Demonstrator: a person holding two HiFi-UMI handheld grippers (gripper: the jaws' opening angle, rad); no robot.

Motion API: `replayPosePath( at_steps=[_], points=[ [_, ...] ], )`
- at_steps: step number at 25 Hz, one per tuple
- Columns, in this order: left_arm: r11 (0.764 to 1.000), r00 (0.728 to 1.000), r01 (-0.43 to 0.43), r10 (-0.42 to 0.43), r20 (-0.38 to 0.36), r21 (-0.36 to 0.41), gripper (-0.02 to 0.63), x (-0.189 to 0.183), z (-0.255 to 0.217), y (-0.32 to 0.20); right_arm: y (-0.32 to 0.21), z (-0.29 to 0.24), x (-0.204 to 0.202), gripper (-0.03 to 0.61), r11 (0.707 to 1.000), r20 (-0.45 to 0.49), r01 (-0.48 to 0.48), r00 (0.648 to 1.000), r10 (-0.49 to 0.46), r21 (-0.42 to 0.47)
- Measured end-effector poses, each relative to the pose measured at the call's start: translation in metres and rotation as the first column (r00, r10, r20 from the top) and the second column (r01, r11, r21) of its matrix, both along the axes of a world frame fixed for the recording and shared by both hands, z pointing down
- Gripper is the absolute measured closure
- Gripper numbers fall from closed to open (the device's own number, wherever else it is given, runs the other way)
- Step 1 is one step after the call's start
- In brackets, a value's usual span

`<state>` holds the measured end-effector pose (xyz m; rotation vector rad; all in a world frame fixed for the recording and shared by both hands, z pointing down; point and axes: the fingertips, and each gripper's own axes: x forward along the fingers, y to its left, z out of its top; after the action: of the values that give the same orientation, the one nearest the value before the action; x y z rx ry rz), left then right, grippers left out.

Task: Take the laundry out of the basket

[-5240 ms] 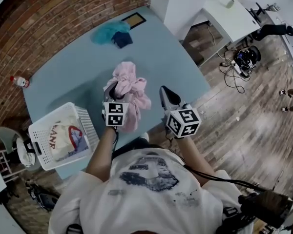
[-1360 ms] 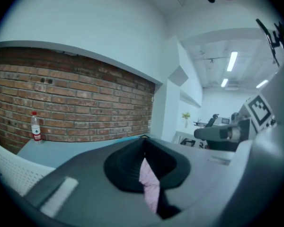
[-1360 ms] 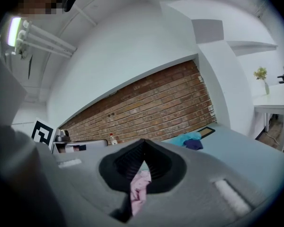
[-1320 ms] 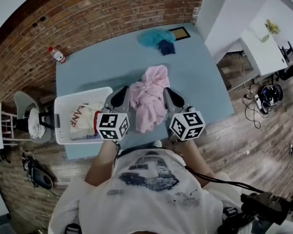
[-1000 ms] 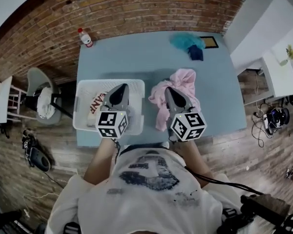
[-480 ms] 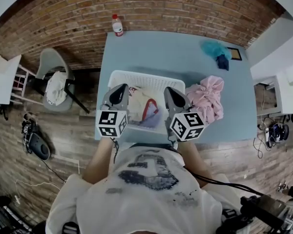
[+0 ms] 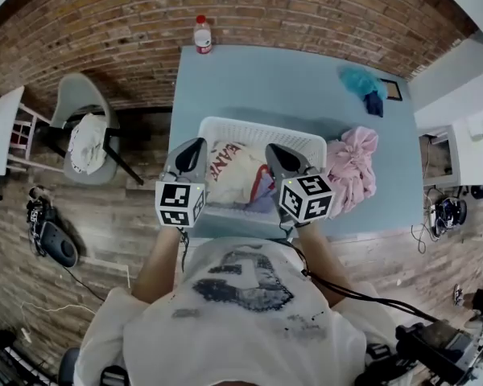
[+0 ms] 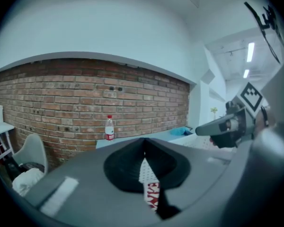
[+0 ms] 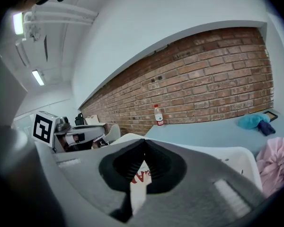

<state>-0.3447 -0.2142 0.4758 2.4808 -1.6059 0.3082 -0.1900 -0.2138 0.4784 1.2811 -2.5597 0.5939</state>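
A white mesh laundry basket [image 7: 262,125] stands on the blue table's near side. It holds a white garment with red letters [image 7: 229,169]. My left gripper [image 7: 191,149] hangs shut and empty over the basket's near left corner. My right gripper [image 7: 272,156] is shut and empty over the near right part. In the left gripper view the shut jaws [image 8: 143,142] frame the lettered garment [image 8: 152,195]. The right gripper view shows shut jaws [image 9: 143,144] above that garment [image 9: 139,178] and the basket's rim [image 9: 227,153]. A pink garment [image 7: 352,167] lies on the table right of the basket.
A teal cloth [image 7: 359,79] and a dark blue one [image 7: 374,103] lie at the table's far right, next to a small frame [image 7: 391,89]. A bottle [image 7: 202,34] stands at the far edge by the brick wall. A grey chair [image 7: 84,131] holding white cloth is left of the table.
Both shut grippers have swung left from beside the pink garment to above the basket. The pink garment stays on the table, now to their right.
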Motion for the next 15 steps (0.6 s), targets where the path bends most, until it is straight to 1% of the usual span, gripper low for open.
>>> replayPosePath(
  at_steps=[4, 11, 13, 15],
  points=[
    [1.000, 1.000, -0.026, 0.026, -0.017, -0.008, 0.621, -0.004, 0.004, -0.009, -0.010, 0.015, -0.012, 0.580, 0.998, -0.021, 0.034, 0.999, -0.035, -0.044],
    [0.996, 0.996, -0.086, 0.085, -0.027, -0.014, 0.621, 0.005, 0.003, -0.023, -0.023, 0.034, -0.029, 0.577, 0.990, -0.064, 0.101, 0.992, -0.107, -0.096],
    [0.995, 0.995, -0.101, 0.101, -0.026, -0.018, 0.621, 0.008, 0.004, -0.027, -0.023, 0.042, -0.033, 0.479, 0.986, -0.079, 0.120, 0.988, -0.130, -0.118],
    [0.994, 0.994, -0.110, 0.109, -0.027, -0.025, 0.621, 0.010, 0.005, -0.029, -0.022, 0.052, -0.037, 0.459, 0.979, -0.092, 0.146, 0.983, -0.160, -0.144]
  ],
)
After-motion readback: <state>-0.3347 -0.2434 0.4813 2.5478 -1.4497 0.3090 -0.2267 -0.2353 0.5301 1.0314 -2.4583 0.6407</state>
